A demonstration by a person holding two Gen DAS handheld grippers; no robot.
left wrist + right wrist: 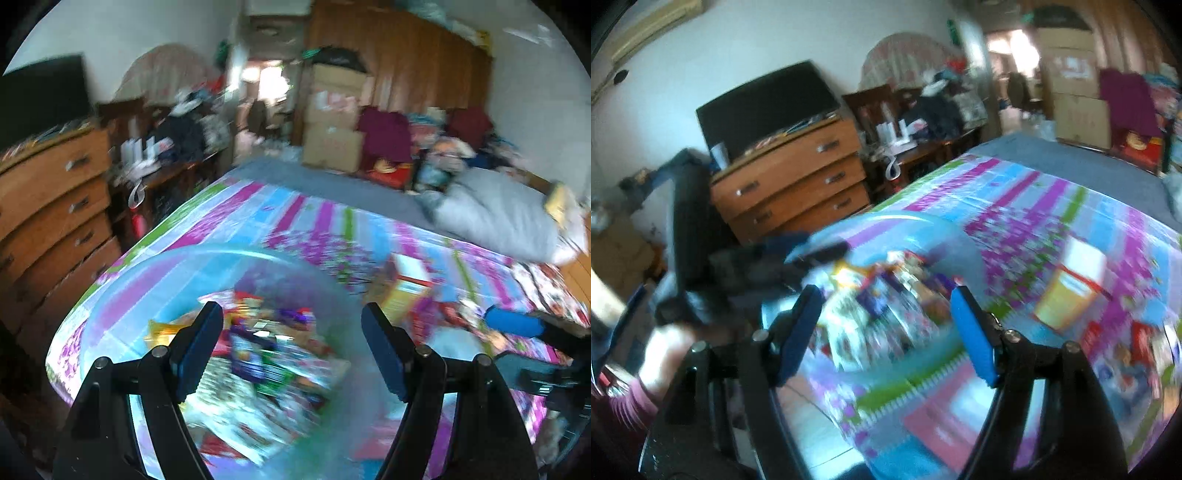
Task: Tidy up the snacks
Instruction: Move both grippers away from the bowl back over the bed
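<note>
A see-through round tub with a bluish rim (207,254) (905,221) sits on the bed's bright striped sheet (314,214), filled with several blurred snack packets (251,358) (871,295). My left gripper (295,347) hovers above the tub, open, with nothing between its fingers. My right gripper (888,332) is open too, over the tub's near side, and is empty. A yellow and red snack box (406,288) (1067,295) lies on the sheet to the right of the tub. More loose packets (458,314) (1126,343) lie further right.
A wooden chest of drawers (48,199) (790,177) stands left of the bed, with a cluttered desk (923,144) behind it. A grey pillow (498,210) lies at the far right. Cardboard boxes (332,122) are stacked past the bed's end. A person's hand (665,343) shows at the left.
</note>
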